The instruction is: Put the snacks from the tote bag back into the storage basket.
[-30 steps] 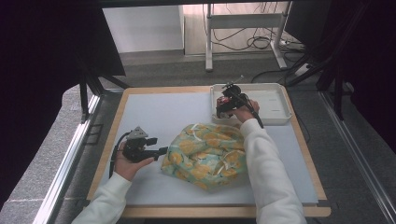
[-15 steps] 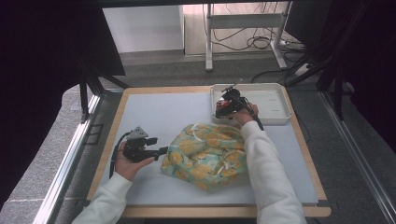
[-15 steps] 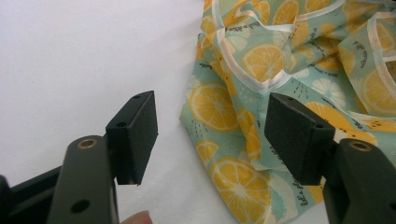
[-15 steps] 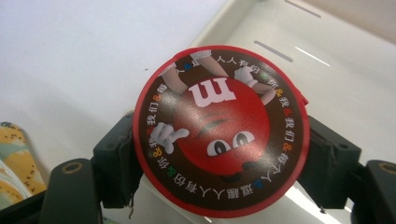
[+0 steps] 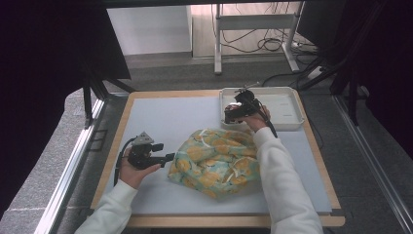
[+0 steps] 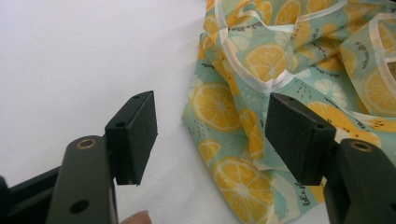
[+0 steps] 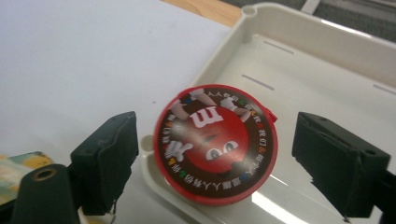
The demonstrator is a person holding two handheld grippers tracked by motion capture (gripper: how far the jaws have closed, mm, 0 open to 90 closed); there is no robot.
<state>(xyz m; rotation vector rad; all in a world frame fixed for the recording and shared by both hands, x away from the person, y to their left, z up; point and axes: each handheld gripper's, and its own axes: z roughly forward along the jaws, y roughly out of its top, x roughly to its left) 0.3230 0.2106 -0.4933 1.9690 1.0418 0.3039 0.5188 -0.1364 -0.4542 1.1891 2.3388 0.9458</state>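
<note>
Over the last second the right tongs (image 5: 237, 108) have edged a little farther out over the near left corner of the white tray (image 5: 287, 92), while the left tongs (image 5: 165, 157) have stayed put beside the lemon-print cloth (image 5: 216, 161). That small advance suggests the reach for the tin is nearly done and the grasp comes next. In the right gripper view the right tongs (image 7: 212, 158) stand wide open, one jaw on either side of the round red candy tin (image 7: 215, 142), with a clear gap on each side, so nothing is held yet. The tin lies flat, lid up, inside the tray (image 7: 327, 70), close against its corner and near rim. The jaws probably need to drop lower around the tin's wall before closing, and the tray rim under the left jaw may get in the way. In the left gripper view the left tongs (image 6: 212, 135) are also open and empty, hovering at the edge of the crumpled cloth (image 6: 289, 60) on the table (image 6: 84, 60), with a fold lying between the jaws but not touched by them.
</note>
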